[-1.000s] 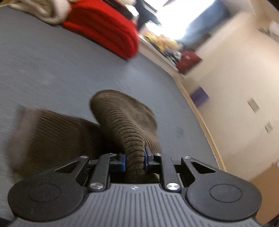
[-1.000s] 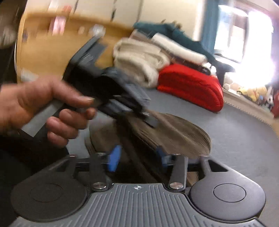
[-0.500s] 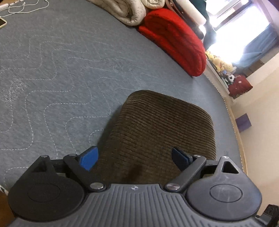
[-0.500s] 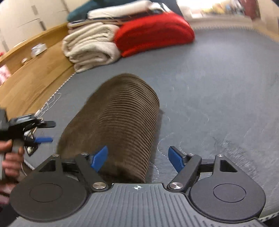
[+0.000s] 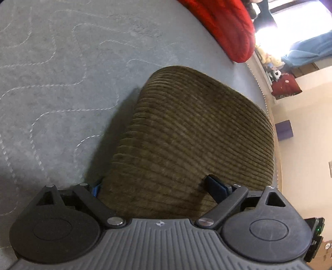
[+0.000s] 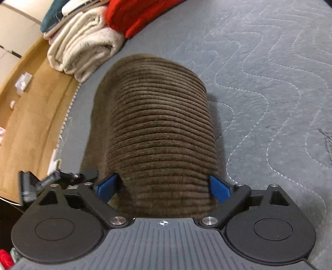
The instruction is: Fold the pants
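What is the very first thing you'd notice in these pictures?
The big brown ribbed pants, folded into a fat bundle on the grey quilted mattress, fill the middle of both views. Each gripper, left and right, has its blue-padded jaws spread wide around the near end. Behind, a bright red blanket sits beside cream towels.

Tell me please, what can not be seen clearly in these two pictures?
- Left wrist view: near edge of the pants hidden by the left gripper.
- Right wrist view: near edge of the pants hidden by the right gripper.
- Right wrist view: small items on the wooden floor, too small.
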### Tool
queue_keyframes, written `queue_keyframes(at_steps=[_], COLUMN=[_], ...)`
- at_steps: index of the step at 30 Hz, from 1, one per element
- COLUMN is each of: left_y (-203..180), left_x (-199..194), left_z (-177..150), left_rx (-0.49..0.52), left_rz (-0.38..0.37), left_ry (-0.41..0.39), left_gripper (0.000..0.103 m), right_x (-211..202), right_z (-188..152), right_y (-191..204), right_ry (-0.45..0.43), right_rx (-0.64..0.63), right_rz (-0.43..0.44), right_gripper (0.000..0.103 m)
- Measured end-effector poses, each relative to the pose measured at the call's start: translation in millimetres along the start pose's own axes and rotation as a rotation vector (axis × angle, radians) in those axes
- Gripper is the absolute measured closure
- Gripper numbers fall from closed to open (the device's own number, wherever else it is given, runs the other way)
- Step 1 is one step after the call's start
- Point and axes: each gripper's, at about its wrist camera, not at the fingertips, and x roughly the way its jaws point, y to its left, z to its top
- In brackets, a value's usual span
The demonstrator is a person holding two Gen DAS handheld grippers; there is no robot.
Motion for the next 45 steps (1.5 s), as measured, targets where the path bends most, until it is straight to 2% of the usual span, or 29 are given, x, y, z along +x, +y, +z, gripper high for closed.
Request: queue_keyframes(at_steps=[2, 3, 5, 7, 9, 10, 11, 14, 17, 21, 23, 24, 25, 26, 27, 28, 29, 30, 31, 33, 35, 37, 38, 39, 40, 41, 45], left_y=[-8, -11, -17, -23, -35, -43, -51, -84, -137, -198, -219, -224, -225, -224, -225, -228, -232, -237, -241, -258, -274, -291, -293, -292, -288, -282, -290], left_x=[7, 9, 11, 12, 9, 7, 7, 15, 28, 40, 50, 59, 70, 82, 93, 97, 92, 81, 73, 57, 54, 66, 76, 94, 113, 132, 124], left_z=[-1, -1, -2, -4, -8, -12, -15, -27, -39, -54, -63, -67, -71, -74, -76, -80, -84, -90, -95, -111, -126, -142, -151, -161, -166, -177, -192], left_rx=[0.047, 0.066, 0.073, 0.085, 0.107, 0.108, 0.097, 0.083, 0.14, 0.201, 0.238, 0.257, 0.27, 0.282, 0.314, 0.366, 0.412, 0.444, 0.461, 0.516, 0.578, 0.629, 0.652, 0.682, 0.702, 0.727, 0.741], left_rz=[0.031, 0.039, 0.028, 0.029, 0.033, 0.021, -0.012, -0.115, -0.178, -0.302, -0.34, -0.328, -0.279, -0.161, 0.017, 0.162, 0.219, 0.2, 0.155, 0.065, -0.004, -0.066, -0.07, -0.024, 0.044, 0.126, 0.144], left_ry=[0.007, 0.004, -0.001, -0.01, -0.027, -0.037, -0.046, -0.053, -0.052, -0.058, -0.051, -0.042, -0.034, -0.015, 0.004, -0.009, -0.048, -0.095, -0.116, -0.149, -0.159, -0.124, -0.091, -0.031, 0.037, 0.09, 0.035], left_gripper=[0.007, 0.008, 0.017, 0.023, 0.032, 0.041, 0.05, 0.058, 0.059, 0.058, 0.054, 0.05, 0.039, 0.036, 0.038, 0.048, 0.052, 0.052, 0.052, 0.052, 0.052, 0.052, 0.052, 0.052, 0.061, 0.064, 0.064], right_x=[7, 11, 14, 11, -1, -9, -16, -52, -104, -178, -204, -212, -213, -209, -200, -192, -189, -193, -203, -219, -224, -215, -205, -189, -173, -164, -179], right_z=[2, 4, 7, 10, 15, 18, 22, 39, 60, 78, 82, 83, 84, 86, 87, 88, 86, 83, 78, 70, 64, 57, 55, 51, 46, 39, 50], right_y=[1, 1, 1, 1, 2, 3, 5, 1, -13, -39, -57, -69, -86, -101, -121, -136, -147, -154, -160, -170, -169, -162, -161, -165, -173, -178, -178], right_ry=[0.003, 0.003, 0.002, -0.002, -0.018, -0.03, -0.041, -0.107, -0.174, -0.256, -0.303, -0.314, -0.302, -0.278, -0.233, -0.195, -0.193, -0.231, -0.284, -0.334, -0.336, -0.28, -0.219, -0.107, -0.014, 0.023, -0.011], right_rx=[-0.024, -0.037, -0.053, -0.064, -0.09, -0.1, -0.112, -0.138, -0.172, -0.248, -0.266, -0.261, -0.238, -0.214, -0.181, -0.156, -0.149, -0.157, -0.152, -0.112, -0.149, -0.241, -0.277, -0.304, -0.332, -0.385, -0.355], right_rz=[-0.013, -0.022, -0.032, -0.026, -0.003, 0.008, 0.01, -0.011, -0.017, -0.024, -0.017, -0.019, -0.039, -0.075, -0.18, -0.312, -0.461, -0.515, -0.478, -0.352, -0.272, -0.205, -0.202, -0.243, -0.305, -0.356, -0.31], right_gripper=[0.009, 0.013, 0.027, 0.052, 0.065, 0.068, 0.068, 0.069, 0.07, 0.07, 0.069, 0.067, 0.061, 0.058, 0.052, 0.058, 0.066, 0.075, 0.075, 0.075, 0.075, 0.075, 0.075, 0.075, 0.077, 0.077, 0.078])
